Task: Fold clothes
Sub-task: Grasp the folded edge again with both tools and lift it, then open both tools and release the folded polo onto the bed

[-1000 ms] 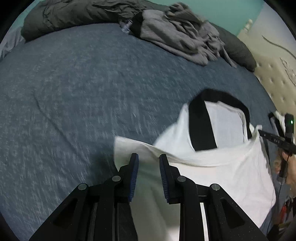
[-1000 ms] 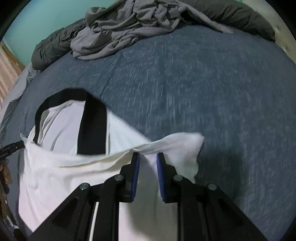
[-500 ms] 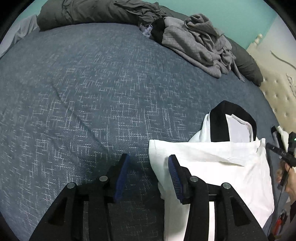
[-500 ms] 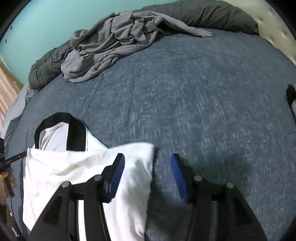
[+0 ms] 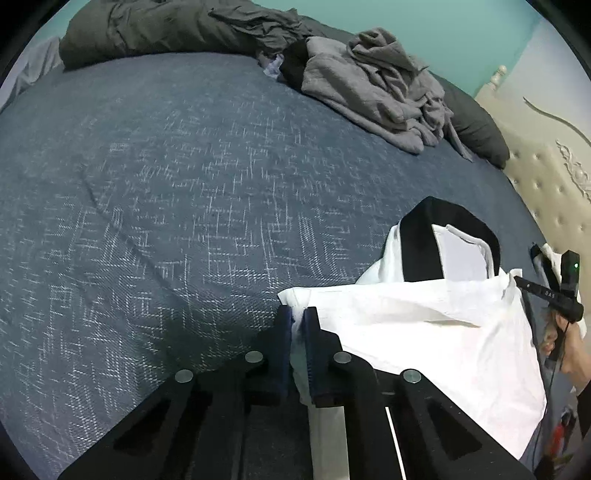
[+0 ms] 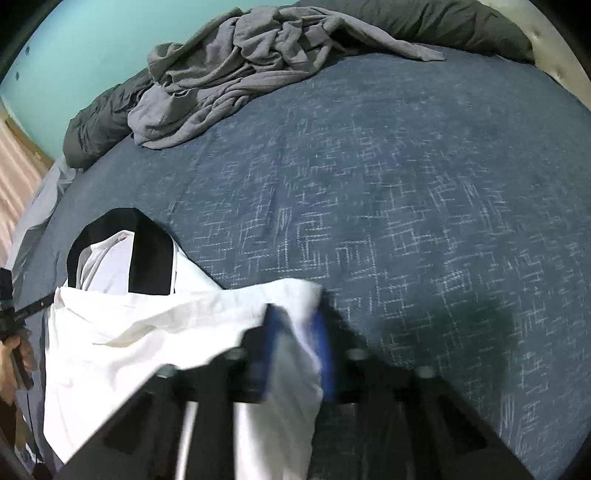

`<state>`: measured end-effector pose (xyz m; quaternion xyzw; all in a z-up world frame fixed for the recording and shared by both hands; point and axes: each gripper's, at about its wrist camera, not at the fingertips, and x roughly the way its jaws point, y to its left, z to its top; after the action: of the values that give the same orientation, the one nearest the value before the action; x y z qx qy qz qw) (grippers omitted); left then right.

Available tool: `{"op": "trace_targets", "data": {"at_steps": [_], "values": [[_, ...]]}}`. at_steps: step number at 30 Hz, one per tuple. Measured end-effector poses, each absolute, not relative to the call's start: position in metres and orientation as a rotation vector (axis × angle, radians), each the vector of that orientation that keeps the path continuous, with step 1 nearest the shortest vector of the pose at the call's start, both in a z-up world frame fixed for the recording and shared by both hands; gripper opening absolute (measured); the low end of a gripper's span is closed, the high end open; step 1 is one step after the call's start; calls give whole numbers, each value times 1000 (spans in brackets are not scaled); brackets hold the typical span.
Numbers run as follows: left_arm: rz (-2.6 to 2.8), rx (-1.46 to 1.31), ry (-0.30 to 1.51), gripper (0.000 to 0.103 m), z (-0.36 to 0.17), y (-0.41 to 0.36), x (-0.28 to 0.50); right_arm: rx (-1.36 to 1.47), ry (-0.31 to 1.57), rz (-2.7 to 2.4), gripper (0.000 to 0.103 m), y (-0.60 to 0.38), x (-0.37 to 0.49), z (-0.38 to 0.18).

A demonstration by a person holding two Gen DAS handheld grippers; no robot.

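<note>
White shirt [image 5: 424,325] with black collar [image 5: 421,251] is lying folded on the blue bedspread [image 5: 184,206], near its front edge, collar end pointing toward the far side of the bed. Left gripper [image 5: 298,325] is pinching the shirt's left front corner, blue pads nearly together with white cloth squeezed between them. Right gripper [image 6: 297,332] is sitting at the shirt's right edge [image 6: 147,332]; view is blurred there, pads standing apart with cloth between them, so cannot tell if it is gripping or loose. From the left wrist view, the right gripper's handle and a hand [image 5: 569,354] are showing at the far right edge, beside the shirt. Gray clothes pile [image 5: 376,88] is lying well apart at the back of the bed, against a dark gray duvet [image 5: 155,29]. Beige tufted headboard [image 5: 546,184] is running along the right side.
</note>
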<state>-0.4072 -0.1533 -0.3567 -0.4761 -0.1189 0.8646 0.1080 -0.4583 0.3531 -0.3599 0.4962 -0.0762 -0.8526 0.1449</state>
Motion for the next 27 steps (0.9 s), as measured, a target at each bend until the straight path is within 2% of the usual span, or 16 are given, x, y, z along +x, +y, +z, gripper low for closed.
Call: {"op": "trace_targets", "data": {"at_steps": [9, 16, 21, 27], "values": [[2583, -1284, -418, 5, -312, -170, -402, 1178, -254, -2581, 3, 374, -443, -302], [2619, -1277, -436, 5, -297, -175, -433, 1146, -264, -2641, 3, 379, -461, -283], [2621, -1328, -419, 5, -306, -172, -462, 1177, -231, -2661, 3, 370, -483, -282], [2601, -1430, -473, 7, -342, -172, -482, 1312, -220, -2656, 3, 362, -509, -313]]}}
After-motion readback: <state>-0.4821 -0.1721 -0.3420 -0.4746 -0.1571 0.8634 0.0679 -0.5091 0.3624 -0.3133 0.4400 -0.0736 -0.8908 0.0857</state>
